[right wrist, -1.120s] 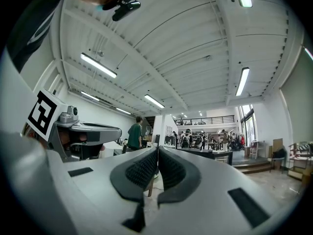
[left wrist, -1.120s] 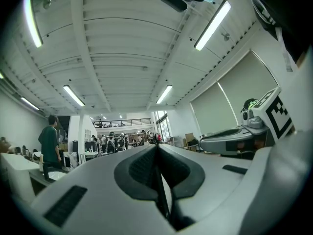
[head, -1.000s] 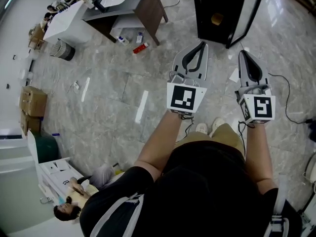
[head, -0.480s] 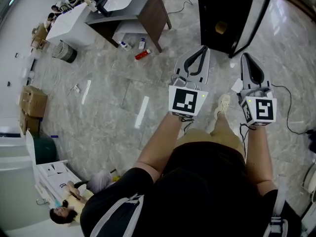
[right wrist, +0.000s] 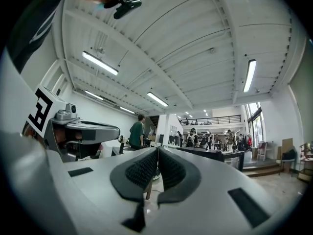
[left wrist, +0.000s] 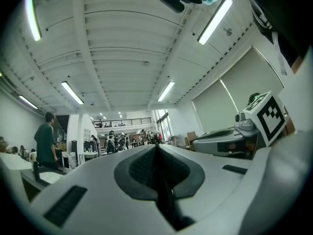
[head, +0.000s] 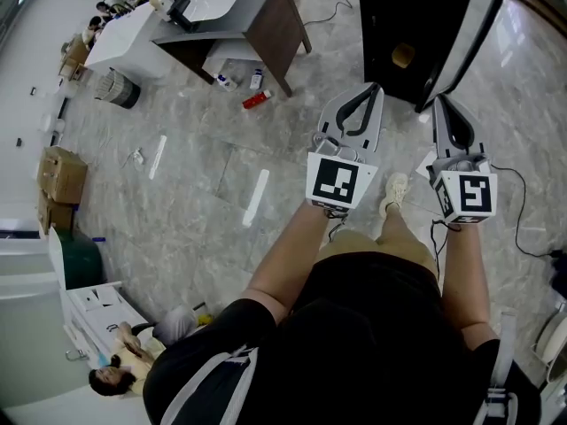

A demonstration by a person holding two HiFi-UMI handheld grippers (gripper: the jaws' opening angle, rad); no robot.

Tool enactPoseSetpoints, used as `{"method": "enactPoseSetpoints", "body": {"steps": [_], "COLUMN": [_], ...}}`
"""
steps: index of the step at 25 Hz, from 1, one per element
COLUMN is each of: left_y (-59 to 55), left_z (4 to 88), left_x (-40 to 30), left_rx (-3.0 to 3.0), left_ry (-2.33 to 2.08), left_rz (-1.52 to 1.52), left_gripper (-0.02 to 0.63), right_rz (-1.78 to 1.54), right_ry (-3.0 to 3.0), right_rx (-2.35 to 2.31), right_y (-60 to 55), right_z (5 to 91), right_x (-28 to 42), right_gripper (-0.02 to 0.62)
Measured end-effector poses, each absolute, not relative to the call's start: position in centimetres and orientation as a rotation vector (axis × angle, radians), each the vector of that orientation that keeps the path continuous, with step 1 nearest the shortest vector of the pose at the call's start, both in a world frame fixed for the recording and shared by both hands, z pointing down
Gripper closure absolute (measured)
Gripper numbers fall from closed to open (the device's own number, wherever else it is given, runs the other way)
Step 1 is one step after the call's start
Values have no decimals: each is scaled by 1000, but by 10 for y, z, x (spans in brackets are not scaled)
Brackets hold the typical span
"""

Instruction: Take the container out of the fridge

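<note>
Overall, the head view shows the person standing on a marble floor (head: 204, 175) with both arms held forward. The left claw (head: 374, 89) and right claw (head: 440, 100) point toward a black fridge (head: 390, 16) at the top of the picture. Its door (head: 468, 25) stands swung open to the right. The container (head: 403, 56), a small tan item, sits inside the dark interior, low down. It lies ahead of both claws, roughly between the lines along which they point, and well apart from each. Neither claw reaches into the fridge. The tip of the right claw appears just beside the lower corner of the door. A dark bench (head: 252, 7) stands to the upper left, with a red item (head: 255, 101) on the floor near it. Cardboard boxes (head: 62, 177) are stacked at the far left.

In the left gripper view, the left claw's jaws are pressed together with nothing between them. The right claw's marker cube (left wrist: 269, 116) shows at the right edge. A person in a green top (left wrist: 45, 141) stands in the hall beyond.

In the right gripper view, the right claw's jaws are likewise pressed together and empty. The left claw appears at the left edge.
</note>
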State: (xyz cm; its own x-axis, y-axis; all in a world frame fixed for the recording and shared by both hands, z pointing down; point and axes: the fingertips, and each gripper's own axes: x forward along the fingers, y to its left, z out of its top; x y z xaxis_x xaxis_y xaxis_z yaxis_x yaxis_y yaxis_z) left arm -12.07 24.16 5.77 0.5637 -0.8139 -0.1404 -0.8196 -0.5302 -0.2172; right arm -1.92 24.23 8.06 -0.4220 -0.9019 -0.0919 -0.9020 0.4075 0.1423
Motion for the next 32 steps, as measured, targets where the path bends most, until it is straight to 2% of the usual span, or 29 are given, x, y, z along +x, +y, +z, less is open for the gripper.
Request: {"method": "enactPoseSetpoints", "body": {"steps": [11,19,32], "left_y": [77,-38,-137], "left_z": [69,73,106], "left_x": [-55,-22,6], "left_rx": [-2573,-2553,-2589], "left_ry": [1394,1435,1501], "left_rz": [-65,-43,-134], "left_gripper": [581,581,581], "right_rz": [161,100,-9], "right_ry": [2706,2782,2828], "right_rx": [-1602,-1501,-1469], "right_y": [69,-47,-142], "right_z": [98,107,144], "right_x": [40,58,88], "right_gripper": [560,560,560]}}
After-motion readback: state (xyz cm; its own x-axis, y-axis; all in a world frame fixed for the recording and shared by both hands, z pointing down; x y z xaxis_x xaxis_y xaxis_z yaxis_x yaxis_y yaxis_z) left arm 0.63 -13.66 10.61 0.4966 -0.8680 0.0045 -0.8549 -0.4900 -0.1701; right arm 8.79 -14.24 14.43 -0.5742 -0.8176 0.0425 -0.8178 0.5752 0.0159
